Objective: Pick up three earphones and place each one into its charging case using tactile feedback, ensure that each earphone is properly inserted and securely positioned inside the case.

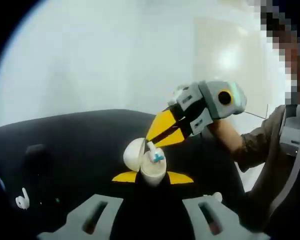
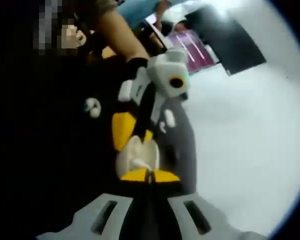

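Small white glossy plastic charging case (image 1: 152,169), lid swung open to one side, pinched at its lower body between the yellow-tipped jaws of the left gripper (image 1: 153,177) and held up above the black cloth-covered table (image 1: 80,135). Seen in the right gripper view as a pale rounded case (image 2: 136,157), with the left gripper (image 2: 131,135) reaching in from above.

Right gripper (image 1: 151,142), yellow jaws pressed nearly together, pinching a tiny white plastic earphone (image 1: 154,152) by the stem and setting it at the mouth of the case; in its own view, right gripper (image 2: 150,176) tips closed right at the case.

Two more white earphones loose on the table: one (image 1: 22,200) near the left edge, another (image 1: 216,196) just beside the left gripper's right jaw.

Likely very light, hard and slippery, so prone to twisting or popping out of the tips. Best held by the stem, leaving the bud end free to drop into its socket. Gentle pressure advised; seating probably felt as a slight snap. Not yet fully seated, judging by the stem standing proud.
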### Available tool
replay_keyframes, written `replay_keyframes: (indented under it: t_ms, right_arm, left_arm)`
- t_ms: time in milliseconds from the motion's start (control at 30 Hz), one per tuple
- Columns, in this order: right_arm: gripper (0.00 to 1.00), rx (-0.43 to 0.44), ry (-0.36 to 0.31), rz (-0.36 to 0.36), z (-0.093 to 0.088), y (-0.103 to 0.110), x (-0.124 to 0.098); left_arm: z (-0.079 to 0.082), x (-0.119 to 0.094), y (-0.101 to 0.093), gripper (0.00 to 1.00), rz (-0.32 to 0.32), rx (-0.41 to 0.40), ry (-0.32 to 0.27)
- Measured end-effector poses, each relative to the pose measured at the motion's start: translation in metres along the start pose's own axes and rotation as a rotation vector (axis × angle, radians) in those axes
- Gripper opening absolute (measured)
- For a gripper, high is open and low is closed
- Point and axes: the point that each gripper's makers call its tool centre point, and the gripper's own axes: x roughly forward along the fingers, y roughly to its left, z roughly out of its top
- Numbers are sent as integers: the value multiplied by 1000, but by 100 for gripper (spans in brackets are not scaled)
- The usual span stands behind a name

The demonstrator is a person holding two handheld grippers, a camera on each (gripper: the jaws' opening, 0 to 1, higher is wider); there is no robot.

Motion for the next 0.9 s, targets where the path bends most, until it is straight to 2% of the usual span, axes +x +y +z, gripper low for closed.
replay_keyframes:
  t_ms: [267, 300, 367, 467, 633, 833, 900]
  right_arm:
    - [6, 31, -29, 3, 5, 1, -3]
    - [6, 63, -54, 7, 8, 0, -5]
    - [6, 75, -57, 8, 8, 0, -5]
    - [5, 10, -21, 2, 4, 2, -2]
    - [5, -32, 27, -1, -3, 4, 1]
    - [5, -40, 32, -7, -1, 3, 2]
    - [5, -68, 57, -17, -2, 3, 3]
  left_arm:
    - [0, 1, 0, 18, 0, -4, 1]
    - [0, 1, 0, 18, 0, -3, 1]
    - [-1, 1, 0, 18, 2, -2, 1]
    - [-1, 1, 0, 18, 4, 2, 2]
    - [-1, 2, 1, 18, 5, 3, 3]
    - [-1, 2, 2, 18, 7, 5, 3]
    - [-1, 2, 2, 18, 8, 6, 3]
